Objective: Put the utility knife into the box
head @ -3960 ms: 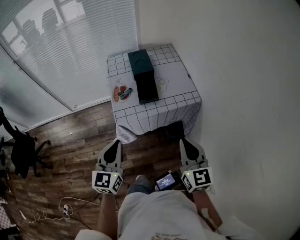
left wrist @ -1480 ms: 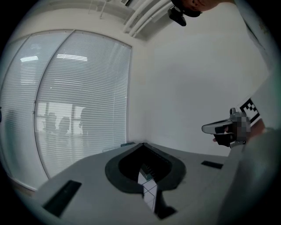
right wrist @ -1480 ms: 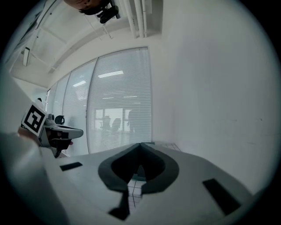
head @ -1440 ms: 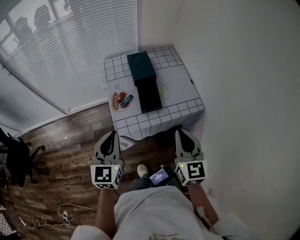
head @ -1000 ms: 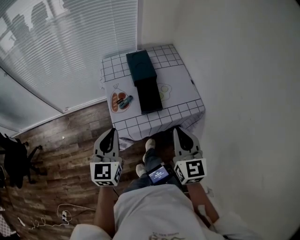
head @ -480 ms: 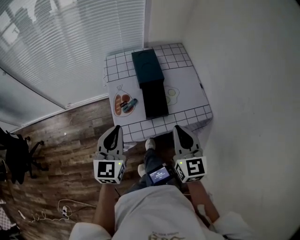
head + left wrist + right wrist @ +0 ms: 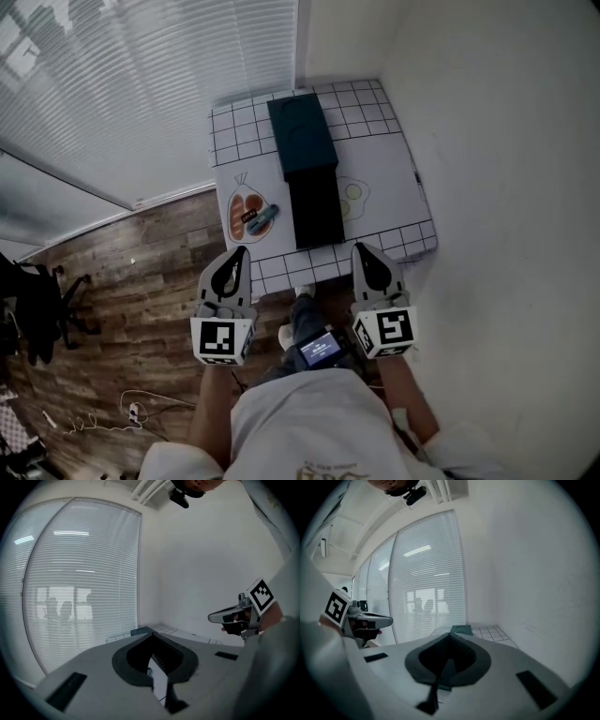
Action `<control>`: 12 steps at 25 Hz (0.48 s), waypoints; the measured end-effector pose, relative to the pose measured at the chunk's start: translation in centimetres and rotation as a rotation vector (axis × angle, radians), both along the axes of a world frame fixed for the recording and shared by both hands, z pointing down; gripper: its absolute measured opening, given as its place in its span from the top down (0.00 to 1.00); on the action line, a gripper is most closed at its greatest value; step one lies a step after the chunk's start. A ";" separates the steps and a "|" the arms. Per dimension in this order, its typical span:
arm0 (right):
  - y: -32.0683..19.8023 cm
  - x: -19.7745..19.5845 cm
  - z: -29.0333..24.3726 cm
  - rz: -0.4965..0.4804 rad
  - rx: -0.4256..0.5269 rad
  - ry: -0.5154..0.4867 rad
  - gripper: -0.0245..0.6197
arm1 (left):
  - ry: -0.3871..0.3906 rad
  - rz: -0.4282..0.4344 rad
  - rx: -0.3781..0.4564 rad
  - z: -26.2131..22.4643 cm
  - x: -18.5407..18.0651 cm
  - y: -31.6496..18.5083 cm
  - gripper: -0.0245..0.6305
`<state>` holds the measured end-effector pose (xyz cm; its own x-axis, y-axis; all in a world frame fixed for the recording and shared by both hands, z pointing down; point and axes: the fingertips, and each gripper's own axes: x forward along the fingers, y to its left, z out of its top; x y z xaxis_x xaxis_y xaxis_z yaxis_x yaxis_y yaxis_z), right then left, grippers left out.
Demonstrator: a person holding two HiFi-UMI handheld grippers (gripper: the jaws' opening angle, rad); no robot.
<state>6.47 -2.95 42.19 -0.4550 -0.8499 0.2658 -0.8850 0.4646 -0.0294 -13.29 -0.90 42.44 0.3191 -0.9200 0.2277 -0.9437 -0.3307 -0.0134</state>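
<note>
One small utility knife point(image 7: 260, 217), blue-grey with a darker stretch on its body, lies on an orange oval shape point(image 7: 236, 217) at the left of a small square table draped in a white cloth with a black grid border point(image 7: 386, 173). It lies just left of a long box – dark teal at its far half point(image 7: 302, 133), black at its near half point(image 7: 316, 211) – and apart from it. The table stands in a corner, with white walls to the right and beyond, pale window blinds point(image 7: 141, 75) to the far left, and brown wood-plank flooring point(image 7: 141, 281) on the near left, where a dark office chair point(image 7: 33, 309) stands. The knife's long axis runs diagonally from near-left to far-right, the far-right end toward the black half; which end carries the blade is too small to tell. Both tools – the left gripper point(image 7: 239, 251) and the right gripper point(image 7: 361, 247) – hang at the table's near edge, pointing toward it, each with its jaws together and nothing between them.
</note>
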 end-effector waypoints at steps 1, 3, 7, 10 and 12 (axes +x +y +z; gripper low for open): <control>-0.4 -0.1 0.2 -0.004 -0.002 0.005 0.95 | -0.002 -0.001 -0.012 0.6 0.0 -0.4 0.95; -1.0 -0.1 0.6 -0.010 -0.011 0.015 0.95 | -0.005 0.001 -0.031 1.3 0.3 -1.2 0.95; -1.9 0.0 1.7 -0.019 -0.041 0.031 0.95 | -0.013 0.010 -0.076 3.2 0.5 -2.5 0.95; -2.7 -0.1 2.7 -0.021 -0.065 0.031 0.95 | -0.023 0.023 -0.122 5.1 0.5 -3.5 0.95; -3.2 -0.1 3.5 -0.019 -0.081 0.029 0.95 | -0.038 0.030 -0.141 6.4 0.5 -4.0 0.95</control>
<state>6.35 -6.17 45.66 -0.4621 -0.8161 0.3470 -0.8770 0.4787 -0.0423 -12.81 -4.93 48.82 0.3343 -0.8682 0.3668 -0.9331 -0.3595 -0.0006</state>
